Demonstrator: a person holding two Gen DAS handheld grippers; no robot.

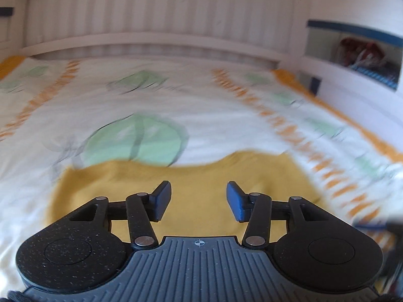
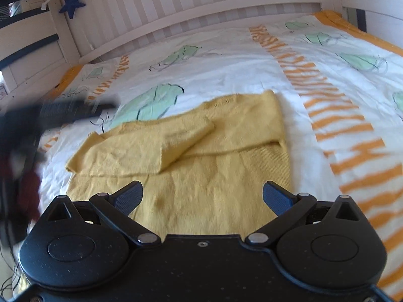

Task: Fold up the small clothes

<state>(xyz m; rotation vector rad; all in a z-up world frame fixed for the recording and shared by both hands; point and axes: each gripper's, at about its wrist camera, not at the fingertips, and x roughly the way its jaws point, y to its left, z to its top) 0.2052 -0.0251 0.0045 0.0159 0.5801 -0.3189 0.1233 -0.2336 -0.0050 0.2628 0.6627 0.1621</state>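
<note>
A small mustard-yellow knit sweater (image 2: 201,171) lies flat on the bed, with both sleeves folded in across its upper body. It also shows blurred in the left wrist view (image 1: 196,188). My right gripper (image 2: 202,197) is open and empty, just above the sweater's near hem. My left gripper (image 1: 199,200) is open and empty, above the sweater's left part. It shows as a dark blur at the left edge of the right wrist view (image 2: 63,113).
The bed has a white cover (image 2: 226,58) with green shapes and orange stripes. A white slatted headboard (image 2: 201,7) stands behind. A white shelf unit (image 1: 357,58) stands at the right. A blue star (image 2: 72,3) hangs at the left.
</note>
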